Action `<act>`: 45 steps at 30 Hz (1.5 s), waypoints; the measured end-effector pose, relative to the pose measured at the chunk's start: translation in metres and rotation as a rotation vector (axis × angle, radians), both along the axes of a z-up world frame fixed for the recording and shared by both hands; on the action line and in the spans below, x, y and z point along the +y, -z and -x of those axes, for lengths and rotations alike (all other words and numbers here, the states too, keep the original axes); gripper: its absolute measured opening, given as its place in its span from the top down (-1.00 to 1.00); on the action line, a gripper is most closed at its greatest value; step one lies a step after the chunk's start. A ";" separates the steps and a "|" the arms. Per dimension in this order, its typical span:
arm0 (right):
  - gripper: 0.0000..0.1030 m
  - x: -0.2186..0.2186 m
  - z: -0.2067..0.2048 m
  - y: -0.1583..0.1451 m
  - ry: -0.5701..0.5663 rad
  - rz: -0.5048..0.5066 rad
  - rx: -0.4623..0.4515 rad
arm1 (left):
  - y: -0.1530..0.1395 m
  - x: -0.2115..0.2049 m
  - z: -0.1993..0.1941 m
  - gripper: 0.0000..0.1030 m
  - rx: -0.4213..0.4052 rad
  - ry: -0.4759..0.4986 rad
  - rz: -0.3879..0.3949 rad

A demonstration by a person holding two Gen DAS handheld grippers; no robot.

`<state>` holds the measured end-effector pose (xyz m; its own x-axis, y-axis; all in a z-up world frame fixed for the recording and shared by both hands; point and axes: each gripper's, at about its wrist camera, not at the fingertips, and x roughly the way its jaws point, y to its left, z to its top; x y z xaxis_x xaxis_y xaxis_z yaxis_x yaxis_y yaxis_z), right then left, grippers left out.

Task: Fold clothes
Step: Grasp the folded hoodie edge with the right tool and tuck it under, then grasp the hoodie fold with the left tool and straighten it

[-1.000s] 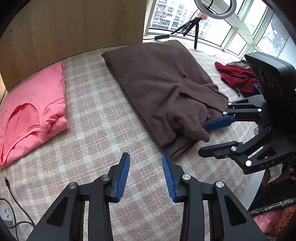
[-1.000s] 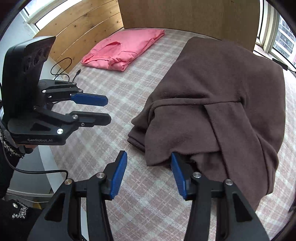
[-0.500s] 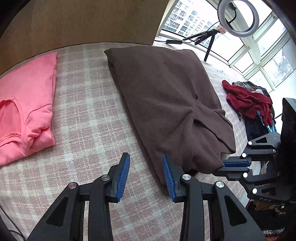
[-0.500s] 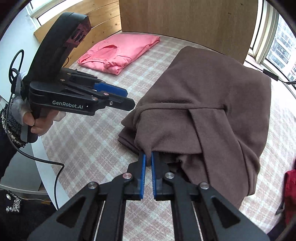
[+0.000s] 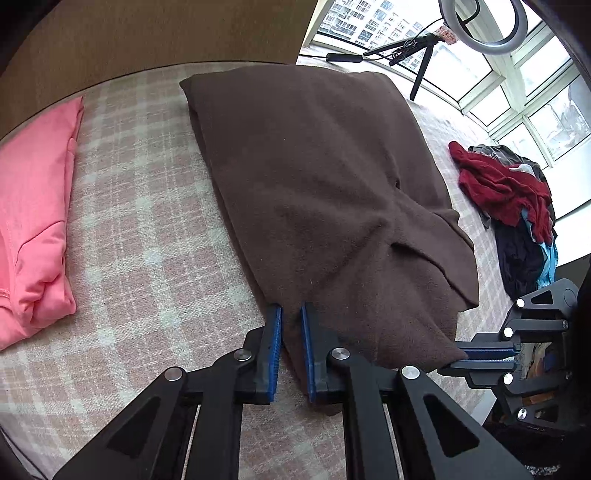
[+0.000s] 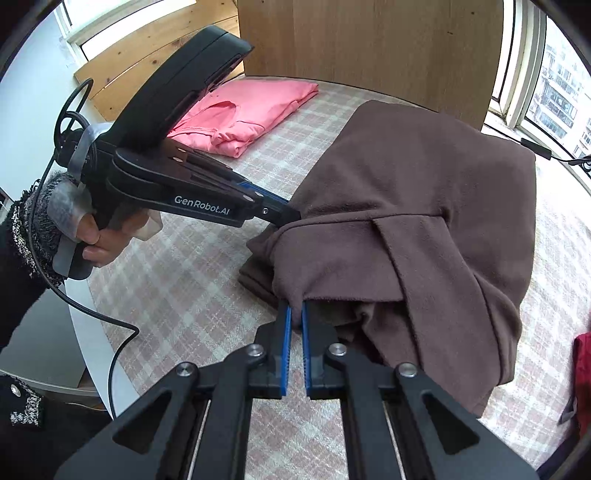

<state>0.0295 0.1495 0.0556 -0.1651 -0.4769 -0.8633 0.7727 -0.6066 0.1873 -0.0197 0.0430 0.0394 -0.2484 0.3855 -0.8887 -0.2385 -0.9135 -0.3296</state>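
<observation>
A brown fleece garment (image 5: pixel 321 192) (image 6: pixel 424 229) lies partly folded on the checked bed cover (image 5: pixel 140 221), its near edge facing me. My left gripper (image 5: pixel 291 317) is shut on the near left corner of that edge. My right gripper (image 6: pixel 295 314) is shut on the near right corner, under a folded sleeve band. In the right wrist view the left gripper (image 6: pixel 291 214) reaches in from the left, held by a hand (image 6: pixel 107 236). The right gripper (image 5: pixel 465 356) shows at the right of the left wrist view, its tips under the brown cloth.
A folded pink garment (image 5: pixel 33 221) (image 6: pixel 243 114) lies at the far left of the bed. A heap of red and dark clothes (image 5: pixel 509 206) sits at the right edge. A ring light on a tripod (image 5: pixel 476 26) stands by the window. A wooden headboard (image 6: pixel 369 44) backs the bed.
My left gripper has moved forward and to the right onto the brown garment's near edge and shut on it. The right gripper shut on its corner half a second ago and still holds it.
</observation>
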 end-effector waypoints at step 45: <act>0.42 0.103 0.255 0.007 0.358 0.014 -0.044 | -0.034 0.169 -0.019 0.79 0.131 0.325 -0.065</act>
